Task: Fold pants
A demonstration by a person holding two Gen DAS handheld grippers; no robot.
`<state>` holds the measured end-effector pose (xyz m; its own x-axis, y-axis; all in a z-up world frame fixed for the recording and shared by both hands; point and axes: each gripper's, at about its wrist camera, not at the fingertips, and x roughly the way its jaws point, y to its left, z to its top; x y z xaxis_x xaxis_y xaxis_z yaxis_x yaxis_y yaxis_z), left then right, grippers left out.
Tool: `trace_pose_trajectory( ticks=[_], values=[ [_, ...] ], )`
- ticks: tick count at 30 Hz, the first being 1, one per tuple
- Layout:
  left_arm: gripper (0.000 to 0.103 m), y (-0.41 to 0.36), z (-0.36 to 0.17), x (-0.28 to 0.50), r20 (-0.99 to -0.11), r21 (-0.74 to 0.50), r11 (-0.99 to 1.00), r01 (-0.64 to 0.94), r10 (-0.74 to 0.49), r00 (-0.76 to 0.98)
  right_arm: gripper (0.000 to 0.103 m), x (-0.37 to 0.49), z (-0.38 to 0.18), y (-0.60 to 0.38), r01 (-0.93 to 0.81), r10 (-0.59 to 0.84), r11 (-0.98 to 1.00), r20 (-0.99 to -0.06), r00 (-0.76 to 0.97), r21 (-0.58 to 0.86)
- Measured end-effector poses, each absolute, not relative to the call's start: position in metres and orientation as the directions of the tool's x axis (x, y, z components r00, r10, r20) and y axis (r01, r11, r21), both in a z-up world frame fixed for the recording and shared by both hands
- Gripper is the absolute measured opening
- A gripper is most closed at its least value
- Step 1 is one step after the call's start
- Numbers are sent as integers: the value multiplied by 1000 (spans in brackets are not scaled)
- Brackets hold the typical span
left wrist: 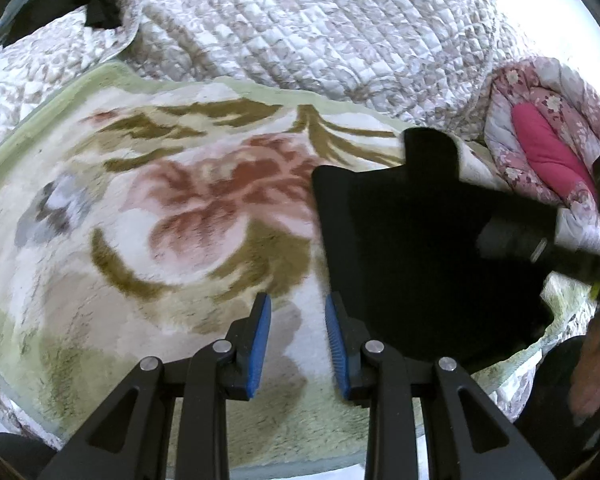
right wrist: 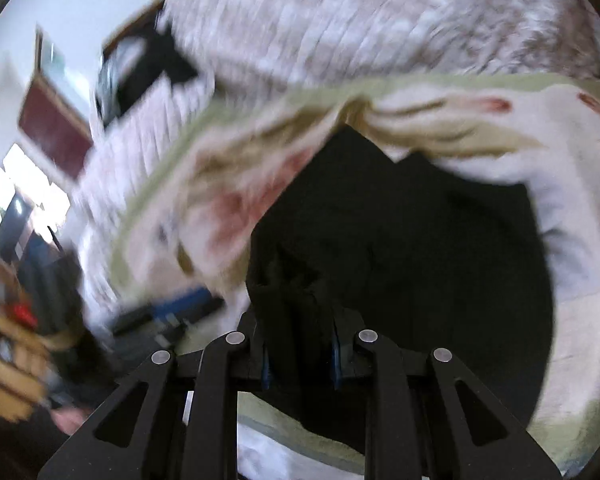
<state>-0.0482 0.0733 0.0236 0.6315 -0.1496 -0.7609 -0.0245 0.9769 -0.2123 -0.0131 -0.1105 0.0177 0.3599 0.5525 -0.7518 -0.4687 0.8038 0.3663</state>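
Gripping pants (right wrist: 400,240) — right gripper (right wrist: 300,356); left gripper (left wrist: 298,344) gapes.

The pants (left wrist: 412,248) lie on the blanket (left wrist: 148,208), at its right side. The quilt (left wrist: 300,28) is behind the blanket, far. The rolled bedding (left wrist: 548,152) is right of the pants.

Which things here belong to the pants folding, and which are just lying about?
Part of the job:
- black fabric pants
- right gripper, closed on them
- left gripper, open, empty
- floral plush blanket underneath

Lying about:
- quilted grey-white bedspread
- rolled pink floral quilt
- small dark cloth
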Motion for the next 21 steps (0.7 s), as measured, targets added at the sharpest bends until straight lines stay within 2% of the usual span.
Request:
trace_pose_trajectory(
  ticks=[15,16,18,21],
  values=[
    [30,88,20,-50,-762,-228,972,-60,-140,632,23,-26,20,-86,-537,508,806,-756,413,248],
    [30,88,20,-51,-762,-228,972,-63,-138,632,26,-25,19,-84,-544,513,801,-757,405,252],
    [30,91,21,-50,-763,-229,971,-70,-134,632,42,-24,10,-79,-563,529,779,-770,358,274],
    [30,92,21,-50,-765,-230,970,-78,-131,631,48,-32,14,-81,-584,567,754,-748,346,301]
  ],
)
